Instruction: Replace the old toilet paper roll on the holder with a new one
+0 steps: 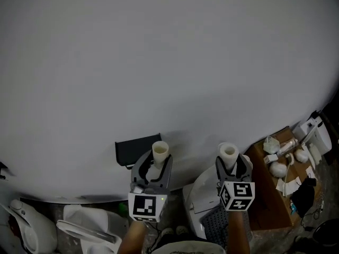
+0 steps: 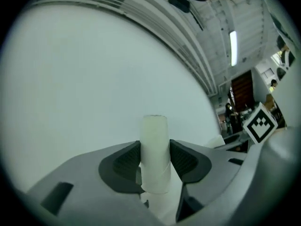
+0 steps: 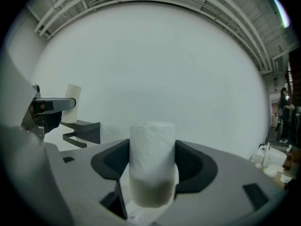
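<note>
Left gripper point(image 2: 155, 160): jaws closed on the old roll point(image 2: 155, 145), with both dark pads pressing its sides. Right gripper point(image 3: 152, 163): jaws closed on the new roll point(image 3: 151, 168), gripped in the same manner. Both grippers point at the wall, side by side. The left gripper stands in front of the holder, and the right gripper is clear of it to the right.

Wall point(image 1: 169, 62): plain white, filling most of the head view. It carries the holder.

White fixtures point(image 1: 32, 229): at floor level, below the wall's lower left edge. They are too dark to identify.

Bench point(image 1: 265, 208): brown top, at the lower right of the head view. Small white objects point(image 1: 279, 168) lie grouped toward its far right corner.

Holder point(image 1: 132, 150): black and wall-mounted, just left of the old roll in the head view. The right gripper view shows a flat shelf with a thin bar beneath, and the bar is bare.

Marker cubes point(image 1: 144, 206): one on each gripper, with black-and-white square patterns facing the head camera.

New roll: white and thick. Its long axis is upright, crossing the jaws, and the core opening faces up toward the head camera.

Old roll: a slim pale tube with a diagonal seam. Its long axis is upright, crossing the jaws, and the open end faces up. It is held off the holder, close to the holder's right edge.
</note>
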`<state>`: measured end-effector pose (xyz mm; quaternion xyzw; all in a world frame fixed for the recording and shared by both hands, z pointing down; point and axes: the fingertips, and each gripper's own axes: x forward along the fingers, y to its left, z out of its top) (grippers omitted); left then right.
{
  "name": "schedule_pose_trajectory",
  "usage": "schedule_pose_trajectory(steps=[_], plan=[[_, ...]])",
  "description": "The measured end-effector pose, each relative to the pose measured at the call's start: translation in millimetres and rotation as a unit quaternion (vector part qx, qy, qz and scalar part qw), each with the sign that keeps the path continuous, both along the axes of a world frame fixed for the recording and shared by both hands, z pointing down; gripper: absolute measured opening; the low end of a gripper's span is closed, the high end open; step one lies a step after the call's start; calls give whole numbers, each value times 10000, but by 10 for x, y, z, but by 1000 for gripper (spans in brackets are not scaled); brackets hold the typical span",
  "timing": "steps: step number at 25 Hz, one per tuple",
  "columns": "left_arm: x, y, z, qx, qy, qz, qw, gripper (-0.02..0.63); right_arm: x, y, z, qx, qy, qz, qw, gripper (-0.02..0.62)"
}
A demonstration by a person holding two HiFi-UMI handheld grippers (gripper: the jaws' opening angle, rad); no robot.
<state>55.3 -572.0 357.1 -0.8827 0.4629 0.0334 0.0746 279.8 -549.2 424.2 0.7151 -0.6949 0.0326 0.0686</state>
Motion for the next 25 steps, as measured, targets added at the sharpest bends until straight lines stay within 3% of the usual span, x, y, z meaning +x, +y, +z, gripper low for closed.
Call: schedule_pose_trajectory(steps=[6, 12, 17, 25], plan=[[-719, 16, -71, -158, 539, -661, 9962, 193, -346, -121, -29, 54, -35, -375, 9993, 282], [-1349, 72, -5, -400, 1016, -1327, 9851, 193, -654, -209, -40, 65, -30, -705, 9975, 282], [-1631, 126, -20, -332, 892, -1722, 9804, 193, -846, -237, -46, 94, -38, -930, 9956, 282], [-1818, 153, 6, -346, 849, -1910, 9773, 193, -1038, -308, 22, -32, 198, -1194, 9926, 282]])
